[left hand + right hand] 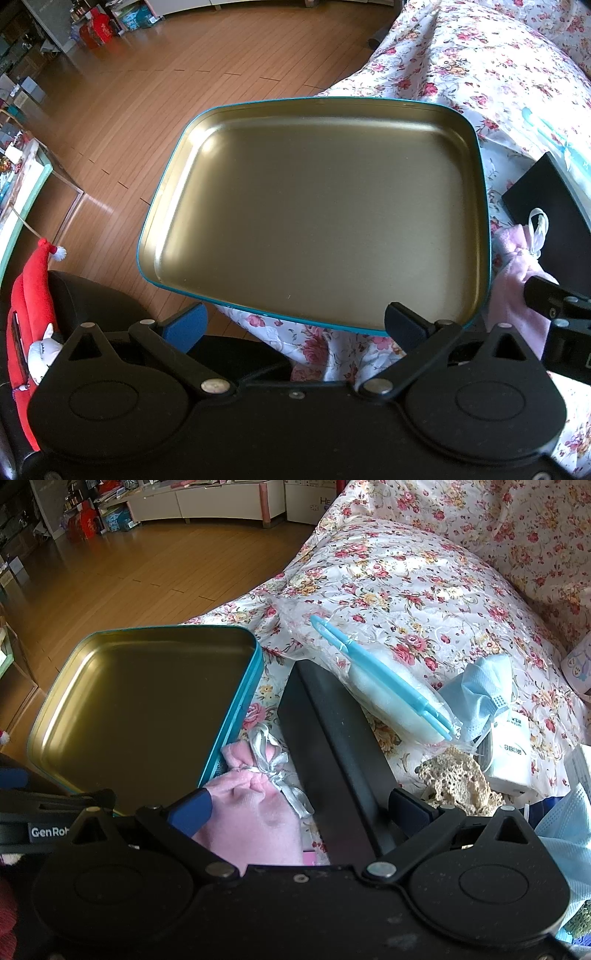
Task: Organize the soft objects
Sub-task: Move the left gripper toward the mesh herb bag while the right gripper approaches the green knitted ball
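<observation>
Left hand-held gripper spread wide before the empty gold tin tray on the floral bed, right hand-held gripper released over the pink pouch, tray at its ten o'clock, black box at one o'clock, blue masks beyond

The tin tray is metal: a smooth, satin gold inside that catches soft glare, and a teal-painted rim. The floral bedspread is quilted cloth with a slight sheen, creased in folds. The pink drawstring pouch looks like soft, matt plush, tied with a glossy silver ribbon. The black box beside it has a smooth, matt finish. A crinkled clear plastic bag holds light blue plastic tweezers. The blue face mask is pleated, matt non-woven fabric. The tan sponge is rough and porous. The wood floor is planked and glossy.
</observation>
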Tool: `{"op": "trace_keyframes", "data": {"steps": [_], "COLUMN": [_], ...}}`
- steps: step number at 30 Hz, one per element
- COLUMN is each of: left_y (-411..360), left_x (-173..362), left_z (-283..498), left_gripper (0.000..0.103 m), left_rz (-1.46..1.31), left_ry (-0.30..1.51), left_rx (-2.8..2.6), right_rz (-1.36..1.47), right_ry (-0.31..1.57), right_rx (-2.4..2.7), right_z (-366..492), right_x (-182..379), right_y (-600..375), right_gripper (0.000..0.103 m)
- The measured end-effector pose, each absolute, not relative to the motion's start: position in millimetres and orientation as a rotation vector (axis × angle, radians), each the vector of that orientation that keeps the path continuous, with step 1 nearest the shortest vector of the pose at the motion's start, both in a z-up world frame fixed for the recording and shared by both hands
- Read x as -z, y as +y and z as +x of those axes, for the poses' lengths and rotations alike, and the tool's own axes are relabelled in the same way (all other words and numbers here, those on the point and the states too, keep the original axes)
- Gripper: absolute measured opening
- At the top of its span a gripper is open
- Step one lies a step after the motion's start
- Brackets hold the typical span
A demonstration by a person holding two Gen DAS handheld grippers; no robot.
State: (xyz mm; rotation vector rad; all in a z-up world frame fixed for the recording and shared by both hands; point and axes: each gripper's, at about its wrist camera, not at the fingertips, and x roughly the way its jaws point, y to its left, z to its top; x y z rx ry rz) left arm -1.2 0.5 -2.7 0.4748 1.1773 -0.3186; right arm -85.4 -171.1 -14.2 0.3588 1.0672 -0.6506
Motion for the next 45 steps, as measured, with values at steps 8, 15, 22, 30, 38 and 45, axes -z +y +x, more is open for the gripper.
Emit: {"op": "trace_keyframes", "data": {"steps": [8, 15, 22, 30, 38, 45], "left_y": [5.1, 13.4, 25.3, 29.8, 30.1, 22.6], "left_x": [1.2, -19.6, -52.7, -64.9, -59.5, -50.4], "left_z": [1.4, -2.4, -17.2, -47.2, -80.3, -103.4], "left_gripper": [0.099, 0.099, 0.099, 0.099, 0.099, 0.099], "left_rz": [0.457, 0.428, 0.376, 0.322, 0.296, 0.314], "left_ry": [1.178, 1.128, 1.013, 0.956, 0.955, 0.987], "left_rx": [0.325, 0.362, 0.48, 0.669, 0.825, 0.923], "right_rz": [0.343, 0.404, 0.37, 0.299, 0.451, 0.472], "right_ry": [1.067, 0.993, 0.771, 0.568, 0.572, 0.601], "right_rx": [0.65, 0.601, 0.688, 0.931, 1.128, 1.166], "right_z": [-84.8, -93.9, -150.0, -233.0, -303.3, -338.4], "right_x": [15.0, -0.8, -52.2, -98.8, -93.7, -78.9], "right_y": [-169.6, -172.9, -161.9, -144.8, -148.1, -129.4], "right_gripper": [0.103, 0.102, 0.102, 0.102, 0.097, 0.097]}}
